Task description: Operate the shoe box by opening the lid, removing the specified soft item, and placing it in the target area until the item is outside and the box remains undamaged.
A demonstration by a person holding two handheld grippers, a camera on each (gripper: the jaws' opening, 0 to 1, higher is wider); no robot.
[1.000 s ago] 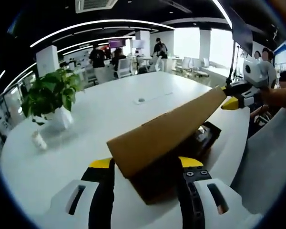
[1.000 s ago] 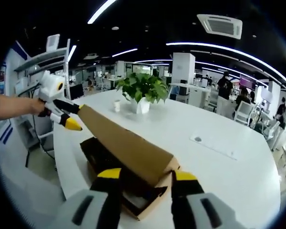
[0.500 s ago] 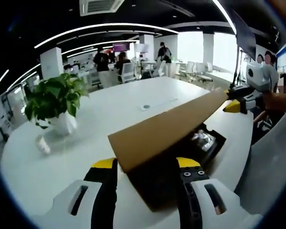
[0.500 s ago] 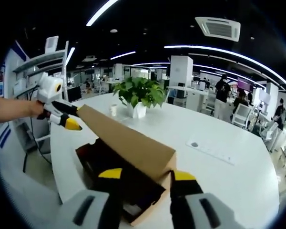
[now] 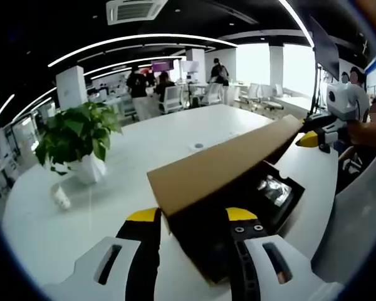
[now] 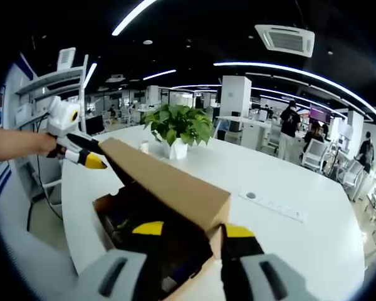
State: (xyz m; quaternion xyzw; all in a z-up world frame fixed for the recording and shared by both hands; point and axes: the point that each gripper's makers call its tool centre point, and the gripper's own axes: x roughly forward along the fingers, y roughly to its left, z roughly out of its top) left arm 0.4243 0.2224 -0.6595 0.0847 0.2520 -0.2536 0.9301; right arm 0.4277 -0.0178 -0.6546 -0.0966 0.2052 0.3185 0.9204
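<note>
Large white table [image 5: 144, 144] across both views, carrying everything. Brown cardboard shoe box [image 5: 238, 213] near the table's edge, dark inside, a shiny wrapped item [image 5: 272, 188] lying in it at the far end in the left gripper view; whether that is the soft item cannot be told. Lid [image 5: 219, 166] raised off the box at a slant, gripped at both ends, open gap beneath it. In the right gripper view, same box [image 6: 150, 238] and lid [image 6: 169, 185], the lid running from the near corner away to the other tool.

Left hand-held gripper [image 5: 191, 219] at the bottom of its own view, yellow-tipped jaws set apart on either side of the near end of the lid, flanking the cardboard; actual pinch contact hidden by the lid, so clenched or loose cannot be told. Same tool seen from the right gripper view [image 6: 88, 157], yellow tips at the lid's far end, held in a person's hand [image 6: 47, 143].

Right hand-held gripper [image 6: 188, 232] likewise straddling its near corner of the lid, jaws apart, contact hidden, grip cannot be told. Seen from the left gripper view [image 5: 313, 137], tips at the lid's far end.

Potted green plant [image 5: 75, 138] in a white pot on the table, well apart from the box; small white cup [image 5: 61, 196] just beside it.
</note>
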